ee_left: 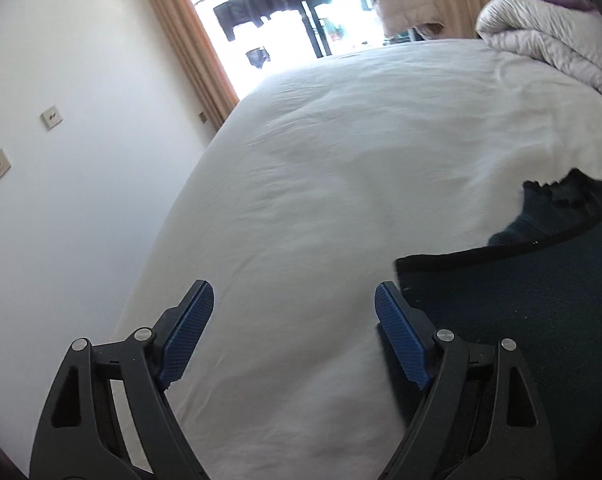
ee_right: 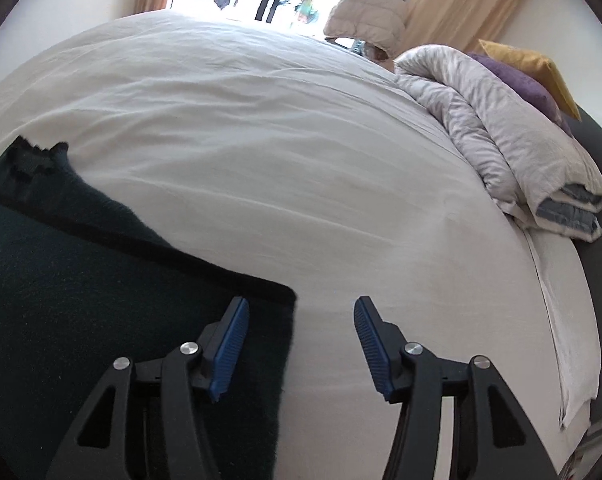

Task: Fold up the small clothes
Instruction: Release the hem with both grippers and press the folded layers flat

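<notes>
A dark green garment (ee_right: pixel 81 300) lies flat on the white bed sheet (ee_right: pixel 261 160) of a bed, with a thin dark band along its folded edge and a ragged, frayed-looking end (ee_right: pixel 33 160) farther up the sheet. In the right wrist view the garment fills the lower left of the frame, and its squared corner (ee_right: pixel 285 296) sits just ahead of the right hand-held gripper (ee_right: pixel 299 312). The jaws of this hand-held gripper stand spread apart; the left blue ribbed pad (ee_right: pixel 229 348) hangs over the garment's edge, while the right pad (ee_right: pixel 371 348) is over bare sheet, and neither pad presses on the cloth. In the left wrist view the same garment (ee_left: pixel 521 300) occupies the lower right, its corner lying just beside the right finger of the left hand-held gripper (ee_left: pixel 294 296). This hand-held gripper is also spread wide, with only white sheet between its pads (ee_left: pixel 191 332) and nothing pinched. A folded pale grey duvet (ee_right: pixel 501 140) rests at the far right side of the bed, with a purple cushion (ee_right: pixel 533 88) and a yellow cushion (ee_right: pixel 541 68) behind it. A beige padded jacket (ee_right: pixel 365 12) hangs near a bright window (ee_left: pixel 281 20) flanked by tan curtains (ee_left: pixel 181 40). Two wall sockets (ee_left: pixel 51 117) are mounted on the white wall (ee_left: pixel 81 160) beside the bed.
</notes>
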A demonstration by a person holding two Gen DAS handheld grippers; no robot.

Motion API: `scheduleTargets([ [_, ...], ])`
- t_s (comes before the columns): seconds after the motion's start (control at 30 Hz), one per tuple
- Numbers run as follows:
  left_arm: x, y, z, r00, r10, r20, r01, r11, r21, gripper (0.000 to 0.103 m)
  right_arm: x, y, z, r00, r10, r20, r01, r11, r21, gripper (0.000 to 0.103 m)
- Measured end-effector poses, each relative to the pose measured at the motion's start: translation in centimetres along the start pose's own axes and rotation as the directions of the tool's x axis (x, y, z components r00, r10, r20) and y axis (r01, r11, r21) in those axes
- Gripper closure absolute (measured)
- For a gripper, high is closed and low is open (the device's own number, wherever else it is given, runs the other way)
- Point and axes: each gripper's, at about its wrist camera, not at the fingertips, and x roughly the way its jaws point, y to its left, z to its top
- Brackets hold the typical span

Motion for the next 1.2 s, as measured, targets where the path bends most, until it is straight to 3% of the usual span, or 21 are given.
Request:
scheduleTargets([
  [0.07,-1.6,1.8,-0.7,1.000,-0.001,0.022,0.002,0.999,-0.042,0.020,-1.5,-1.3,-0.8,0.999,0.036,0.019,-0.038,0.994,0.102,0.046],
  [0.17,-4.3,2.6,-1.8,0.997,-0.048,0.053,0.052,0.996,-0.075,0.020,-4.0,-1.4,-2.0,0.981,0.182,0.073,-0.192,0.965,0.176,0.046],
  [0.23,-6.2,1.7,-2.6,0.991,-0.110,0.071,0.115,0.991,-0.074,0.020,-5.4,0.2,-2.9,0.959,0.270,0.089,-0.281,0.947,0.155,0.046],
  [0.33,-8.2,-1.7,-3.3,0.985,-0.145,0.093,0.144,0.989,0.024,0.020,-6.7,3.0,-4.0,0.940,0.329,0.089,-0.337,0.936,0.104,0.046],
  [0.5,-7.6,-6.9,-3.4,0.992,-0.088,0.092,0.075,0.988,0.135,0.020,-7.2,2.9,-5.7,0.929,0.347,0.124,-0.366,0.908,0.202,0.046],
  [0.57,-5.1,-8.8,-3.7,0.999,-0.028,0.030,0.022,0.984,0.178,0.020,-7.0,1.2,-6.7,0.934,0.330,0.137,-0.357,0.891,0.282,0.046],
  [0.67,-3.0,-8.0,-5.4,0.999,-0.054,-0.004,0.054,0.988,0.146,0.018,-6.7,-2.2,-8.5,0.950,0.272,0.152,-0.311,0.853,0.419,0.046],
  [0.8,-2.9,-7.6,-5.7,0.999,-0.048,0.010,0.046,0.989,0.144,0.018,-7.3,-3.4,-9.2,0.929,0.312,0.198,-0.369,0.805,0.465,0.046],
  [0.9,-3.0,-8.0,-6.0,0.999,-0.022,0.029,0.018,0.988,0.151,0.018,-8.0,-0.8,-7.5,0.898,0.379,0.223,-0.437,0.826,0.357,0.046],
  [0.97,-3.2,-8.2,-6.4,0.999,0.001,0.046,-0.008,0.988,0.154,0.018,-7.9,0.8,-6.4,0.889,0.400,0.225,-0.453,0.838,0.302,0.046],
  [1.1,-2.9,-8.1,-7.1,0.999,0.022,0.044,-0.027,0.991,0.129,0.018,-4.5,1.7,-4.7,0.899,0.412,0.148,-0.438,0.841,0.319,0.046],
  [1.2,-2.7,-7.7,-7.3,0.999,0.010,0.033,-0.013,0.995,0.097,0.018,-0.9,2.1,-4.0,0.921,0.386,0.052,-0.381,0.863,0.332,0.049],
])
